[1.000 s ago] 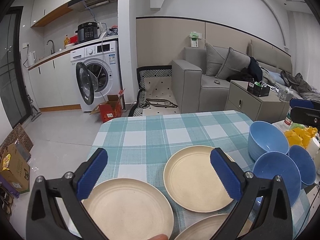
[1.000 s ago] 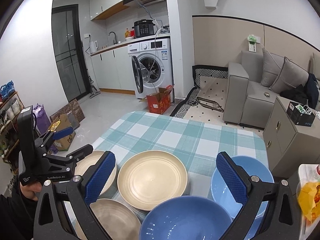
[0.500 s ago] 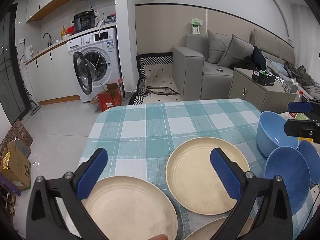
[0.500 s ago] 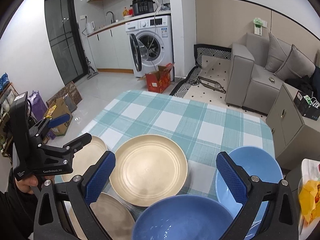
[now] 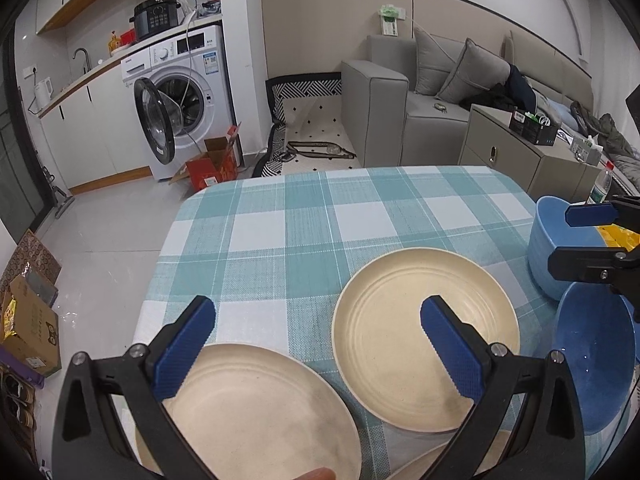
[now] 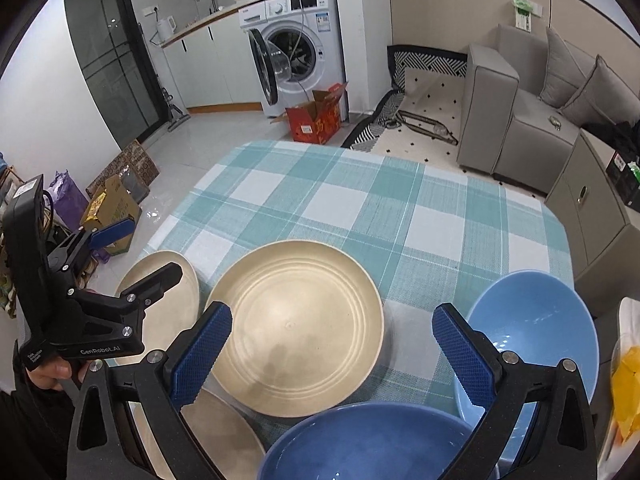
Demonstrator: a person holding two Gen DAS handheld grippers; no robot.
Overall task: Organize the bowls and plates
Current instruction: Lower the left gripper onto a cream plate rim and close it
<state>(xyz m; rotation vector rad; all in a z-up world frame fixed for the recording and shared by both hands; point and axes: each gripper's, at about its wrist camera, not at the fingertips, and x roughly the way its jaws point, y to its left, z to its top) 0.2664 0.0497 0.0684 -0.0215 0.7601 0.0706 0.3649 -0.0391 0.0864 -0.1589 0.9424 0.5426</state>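
Three beige plates lie on the checked tablecloth (image 5: 320,220): one centre (image 5: 424,336) (image 6: 296,328), one near left (image 5: 256,416) (image 6: 160,300), one at the near edge (image 6: 224,432). Blue bowls stand at the right: one far (image 5: 560,240) (image 6: 528,332), one nearer (image 5: 596,356) (image 6: 372,444). My left gripper (image 5: 316,352) is open and empty above the near left and centre plates. My right gripper (image 6: 332,352) is open and empty above the centre plate and nearer bowl. Each gripper shows in the other's view, the left (image 6: 116,256) and the right (image 5: 592,236).
A yellow bag (image 6: 628,384) lies beyond the table's right edge, with a bottle (image 5: 600,186). Beyond the table are a washing machine (image 5: 180,100) with its door open, a red box (image 5: 212,164), a grey sofa (image 5: 432,92) and a cabinet (image 5: 508,148).
Both grippers have tilted down and moved closer to the table; plates and bowls now sit higher and larger in view. Nothing on the table has moved.
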